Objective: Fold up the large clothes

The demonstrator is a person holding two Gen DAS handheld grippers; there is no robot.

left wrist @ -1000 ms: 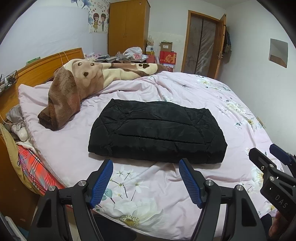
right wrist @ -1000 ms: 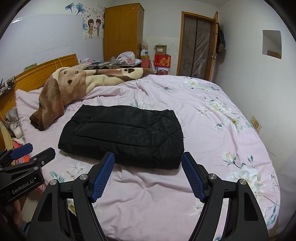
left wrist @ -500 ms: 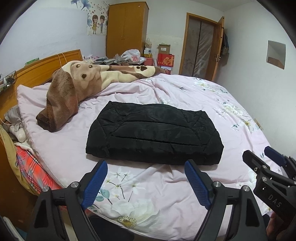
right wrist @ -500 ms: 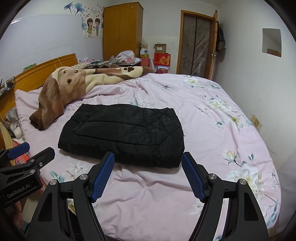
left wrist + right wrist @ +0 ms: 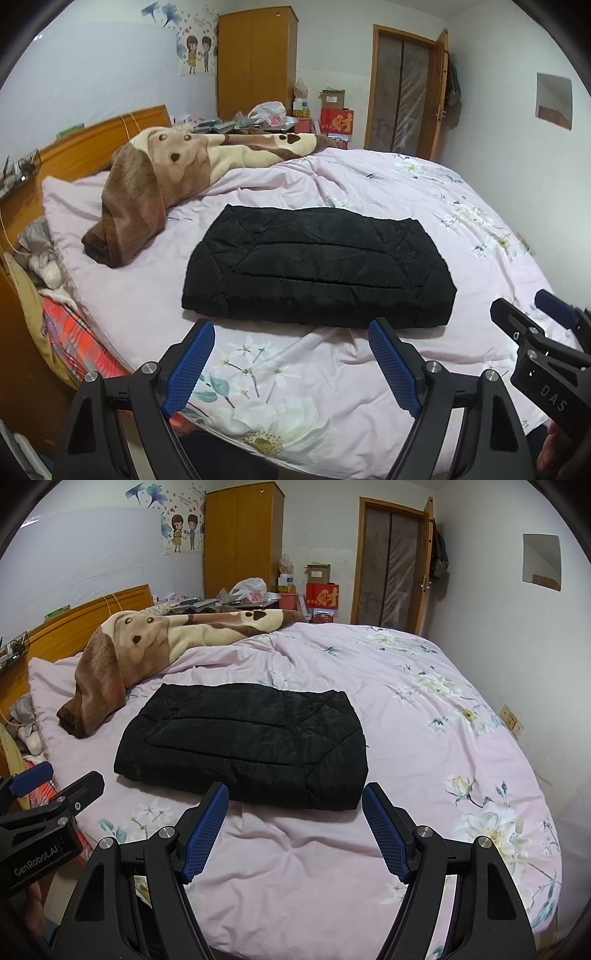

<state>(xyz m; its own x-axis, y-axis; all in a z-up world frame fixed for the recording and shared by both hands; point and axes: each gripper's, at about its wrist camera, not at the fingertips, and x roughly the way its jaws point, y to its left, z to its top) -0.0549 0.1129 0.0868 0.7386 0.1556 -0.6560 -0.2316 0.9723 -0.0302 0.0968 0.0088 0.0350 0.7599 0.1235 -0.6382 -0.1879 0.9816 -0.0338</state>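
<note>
- Black quilted jacket (image 5: 317,266) sits folded on the pink floral bedspread (image 5: 332,376).
- left gripper (image 5: 291,360): blue pads spread wide, gripping nothing.
- right gripper (image 5: 295,827): same, empty, short of the jacket.

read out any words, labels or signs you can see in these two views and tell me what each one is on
"DAS": on the black body of the right gripper, seen in the left wrist view.
"GenRobot.AI": on the black body of the left gripper, seen in the right wrist view.
"财": large gold character on the red box by the wardrobe.
Cardboard box label and wall poster lettering: too small to read.
</note>
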